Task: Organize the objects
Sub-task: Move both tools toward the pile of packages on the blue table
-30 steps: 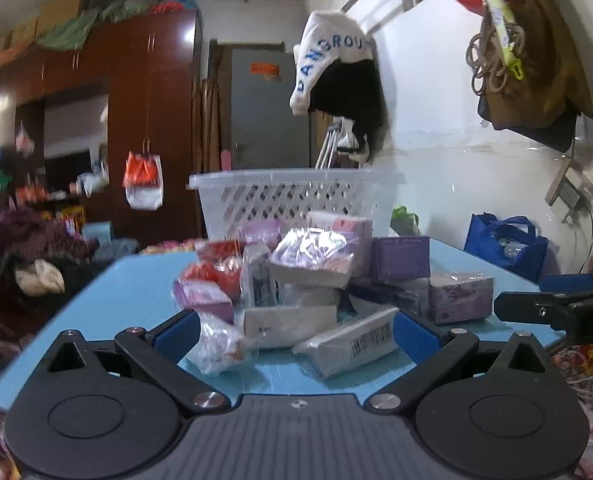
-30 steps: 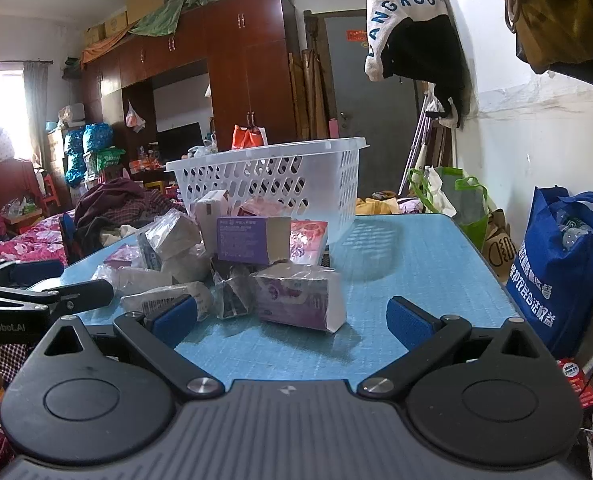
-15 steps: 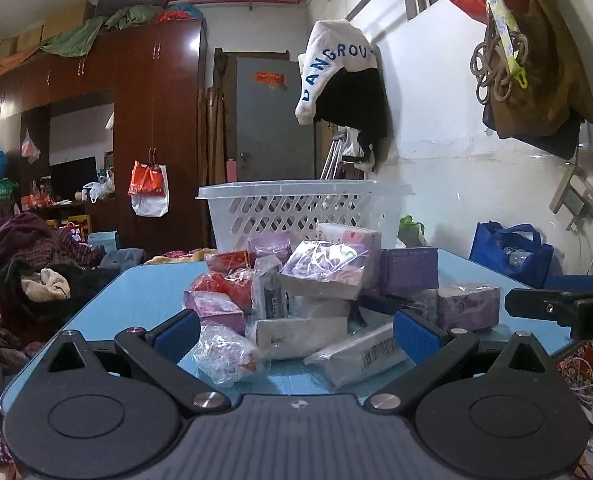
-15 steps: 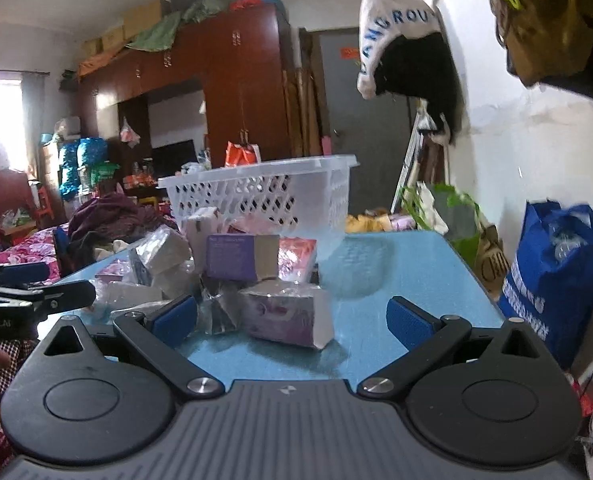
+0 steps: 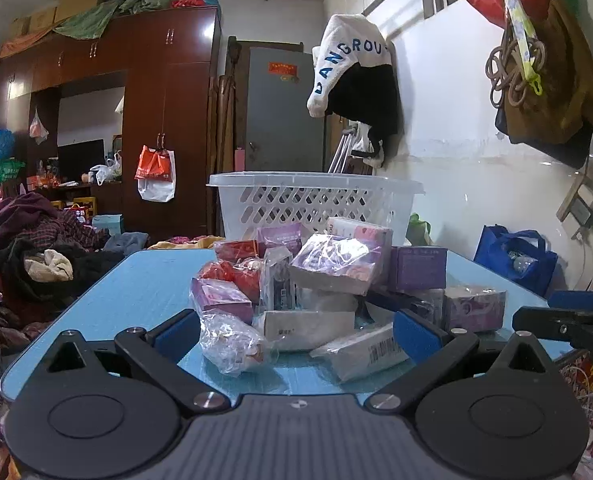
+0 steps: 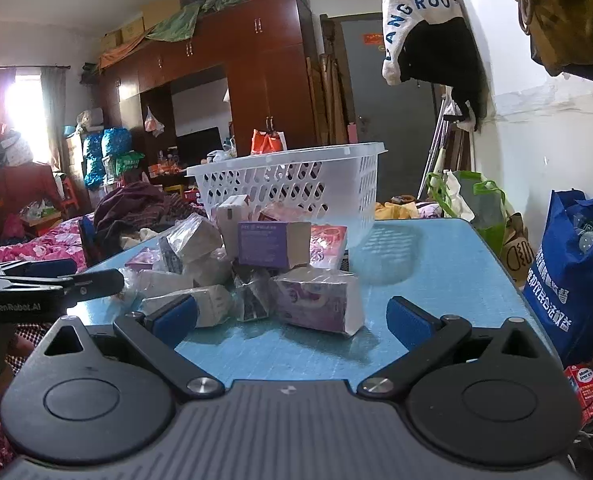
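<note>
Both grippers hang with jaws spread wide, gripping nothing. Between the left gripper (image 5: pixel 296 330) pads lie a crinkled plastic packet (image 5: pixel 232 342) and a barcoded white box (image 5: pixel 366 350). Just ahead of the right gripper (image 6: pixel 294 320) sits a pink wrapped box (image 6: pixel 320 300), possibly tissues. Beyond the pile (image 6: pixel 252 256) stands the white basket (image 6: pixel 296 188) on the blue table (image 6: pixel 436 272).

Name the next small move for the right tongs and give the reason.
Probably ease the right tongs forward and down around the wrapped purple box at the near edge of the pile. Both tongs are open and empty, that box lies right between the right tongs' fingers with nothing stacked on it, and the white basket waits behind the pile on the blue table.
</note>
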`<state>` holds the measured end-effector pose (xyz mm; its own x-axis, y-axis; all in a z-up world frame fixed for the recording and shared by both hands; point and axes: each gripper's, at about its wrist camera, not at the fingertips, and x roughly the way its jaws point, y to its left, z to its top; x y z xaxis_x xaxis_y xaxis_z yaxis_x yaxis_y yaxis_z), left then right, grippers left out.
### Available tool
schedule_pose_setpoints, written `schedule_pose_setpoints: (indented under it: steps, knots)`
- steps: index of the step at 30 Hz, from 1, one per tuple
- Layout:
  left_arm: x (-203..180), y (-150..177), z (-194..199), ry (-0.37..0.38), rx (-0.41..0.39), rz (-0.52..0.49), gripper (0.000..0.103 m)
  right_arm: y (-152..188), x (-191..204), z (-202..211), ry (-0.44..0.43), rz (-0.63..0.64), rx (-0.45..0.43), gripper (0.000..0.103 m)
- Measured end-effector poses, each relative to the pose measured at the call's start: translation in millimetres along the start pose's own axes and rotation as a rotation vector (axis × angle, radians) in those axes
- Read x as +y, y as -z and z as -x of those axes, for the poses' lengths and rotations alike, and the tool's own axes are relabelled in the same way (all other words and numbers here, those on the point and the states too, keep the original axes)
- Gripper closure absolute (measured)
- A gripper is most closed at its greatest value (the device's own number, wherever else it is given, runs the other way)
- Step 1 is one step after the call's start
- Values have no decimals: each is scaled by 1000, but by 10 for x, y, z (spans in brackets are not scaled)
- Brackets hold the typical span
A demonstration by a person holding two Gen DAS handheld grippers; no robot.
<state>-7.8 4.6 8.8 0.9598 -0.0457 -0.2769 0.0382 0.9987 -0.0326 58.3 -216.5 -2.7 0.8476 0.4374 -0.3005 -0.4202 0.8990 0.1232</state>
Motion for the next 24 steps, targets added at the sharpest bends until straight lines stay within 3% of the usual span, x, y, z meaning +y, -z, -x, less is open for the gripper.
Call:
schedule_pose_setpoints:
  steps: [24]
  knots:
    - [-6, 1, 13, -2, 1, -13, 0, 4, 19, -11, -18, 9, 4, 0]
